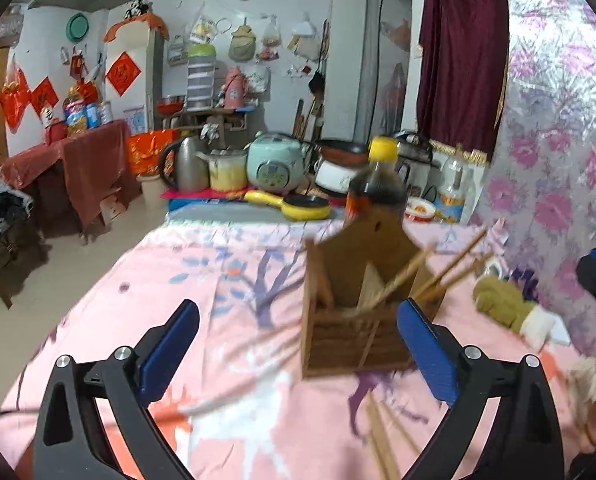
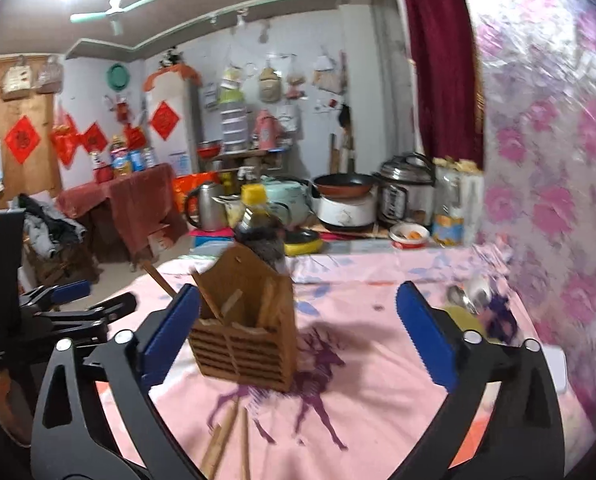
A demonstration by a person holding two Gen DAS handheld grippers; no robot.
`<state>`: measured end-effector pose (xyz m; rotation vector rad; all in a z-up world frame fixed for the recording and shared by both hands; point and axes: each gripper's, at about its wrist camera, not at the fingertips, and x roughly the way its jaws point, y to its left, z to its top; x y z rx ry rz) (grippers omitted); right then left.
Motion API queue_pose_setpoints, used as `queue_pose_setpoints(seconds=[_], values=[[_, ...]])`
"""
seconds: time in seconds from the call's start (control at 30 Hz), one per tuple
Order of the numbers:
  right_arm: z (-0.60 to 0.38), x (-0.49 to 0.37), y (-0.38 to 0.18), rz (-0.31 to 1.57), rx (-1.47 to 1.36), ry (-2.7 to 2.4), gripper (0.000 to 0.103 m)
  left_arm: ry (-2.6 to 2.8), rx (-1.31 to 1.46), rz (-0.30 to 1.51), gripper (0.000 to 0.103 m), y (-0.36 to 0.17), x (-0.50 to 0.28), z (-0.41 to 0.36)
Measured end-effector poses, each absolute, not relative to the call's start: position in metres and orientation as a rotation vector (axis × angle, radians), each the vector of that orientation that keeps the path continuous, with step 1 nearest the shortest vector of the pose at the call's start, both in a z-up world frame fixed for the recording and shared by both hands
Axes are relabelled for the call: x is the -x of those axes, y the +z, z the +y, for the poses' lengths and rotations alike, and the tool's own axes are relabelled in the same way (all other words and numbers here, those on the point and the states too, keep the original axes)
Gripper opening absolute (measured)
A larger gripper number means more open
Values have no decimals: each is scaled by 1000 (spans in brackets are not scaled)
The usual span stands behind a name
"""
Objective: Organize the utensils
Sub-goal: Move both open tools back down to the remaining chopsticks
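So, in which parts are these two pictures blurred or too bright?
Left wrist view: motion blur smears the wooden utensil holder and the chopsticks lying on the pink cloth, while the far room stays sharper. Right wrist view: glare from a ceiling light whitens the top left corner by the ceiling fan; the floral wall covering is smeared. Both views bend straight lines at the edges.

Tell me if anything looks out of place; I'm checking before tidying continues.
Yes: loose chopsticks lie on the pink cloth in front of the wooden utensil holder instead of standing in it. Those already inside lean askew over its rim.
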<state>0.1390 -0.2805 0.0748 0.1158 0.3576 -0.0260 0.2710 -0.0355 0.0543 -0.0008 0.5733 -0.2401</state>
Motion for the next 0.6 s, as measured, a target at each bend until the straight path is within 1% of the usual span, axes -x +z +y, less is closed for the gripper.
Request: queue_pose_setpoints(seconds=[0.23,0.37,0.6], values=[[-304,-128,30,483,-257,-35,96,-193,-19,680,97,8,-252,-29],[-306,-119,11,520,-267,-60,97,-182,-39,719,97,-11,-240,-32],[-309,-103,-25,607,-246,-62,97,-252,-83,848,97,-44,-214,-31]])
